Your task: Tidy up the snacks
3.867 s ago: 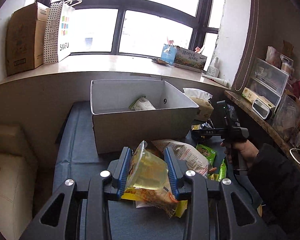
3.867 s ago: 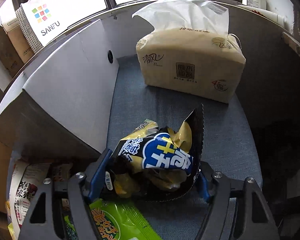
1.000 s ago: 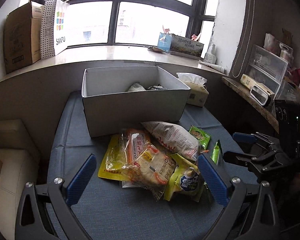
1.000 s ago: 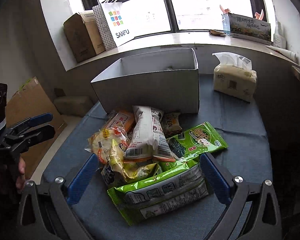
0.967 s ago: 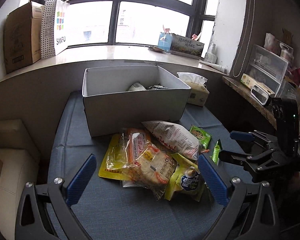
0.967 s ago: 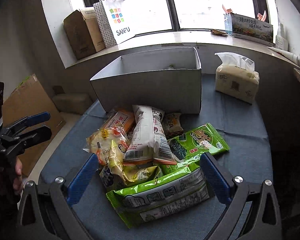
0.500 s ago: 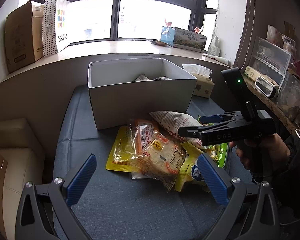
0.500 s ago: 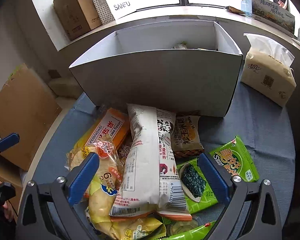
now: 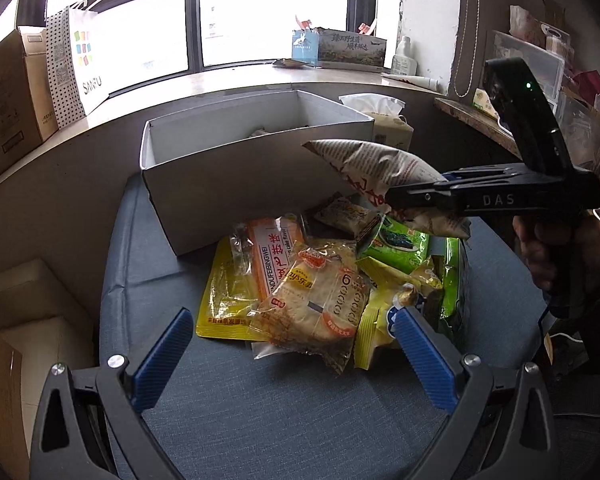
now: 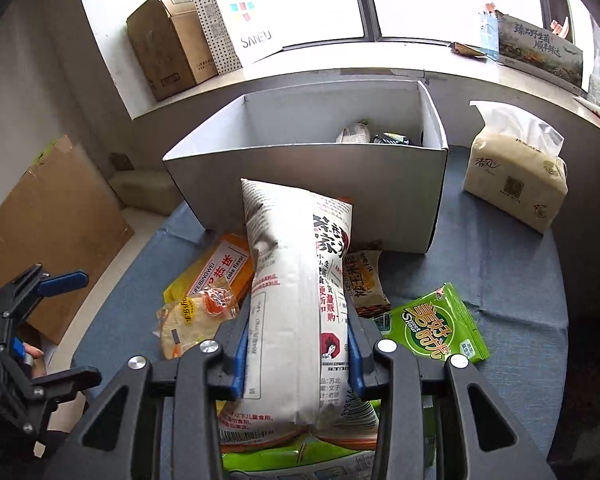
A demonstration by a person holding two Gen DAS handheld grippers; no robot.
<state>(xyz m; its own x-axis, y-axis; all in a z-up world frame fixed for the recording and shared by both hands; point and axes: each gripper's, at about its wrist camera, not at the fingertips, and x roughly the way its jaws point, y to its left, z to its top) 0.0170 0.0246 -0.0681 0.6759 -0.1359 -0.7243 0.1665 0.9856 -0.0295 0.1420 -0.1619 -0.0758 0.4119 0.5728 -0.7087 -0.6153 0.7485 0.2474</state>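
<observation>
My right gripper (image 10: 298,354) is shut on a long white snack bag (image 10: 296,280) with red and black print and holds it above the pile, pointing at the white box (image 10: 300,176). In the left wrist view the same bag (image 9: 376,170) hangs in the right gripper (image 9: 400,196) near the box's front wall (image 9: 240,184). My left gripper (image 9: 292,344) is open and empty, low over the table, in front of a clear pack of round cakes (image 9: 316,300). An orange cake pack (image 9: 272,252) and green packets (image 9: 396,244) lie in the pile.
The box holds a few snacks (image 10: 376,136). A tissue pack (image 10: 516,176) stands right of the box. A green packet (image 10: 436,330) lies on the blue table cloth (image 10: 500,280). A paper bag (image 9: 80,52) and cardboard box (image 9: 8,92) sit on the windowsill; cluttered shelves (image 9: 540,60) at right.
My right gripper has closed on the long white bag and lifted it off the pile toward the box. My left gripper has stayed open and moved a little closer to the pile.
</observation>
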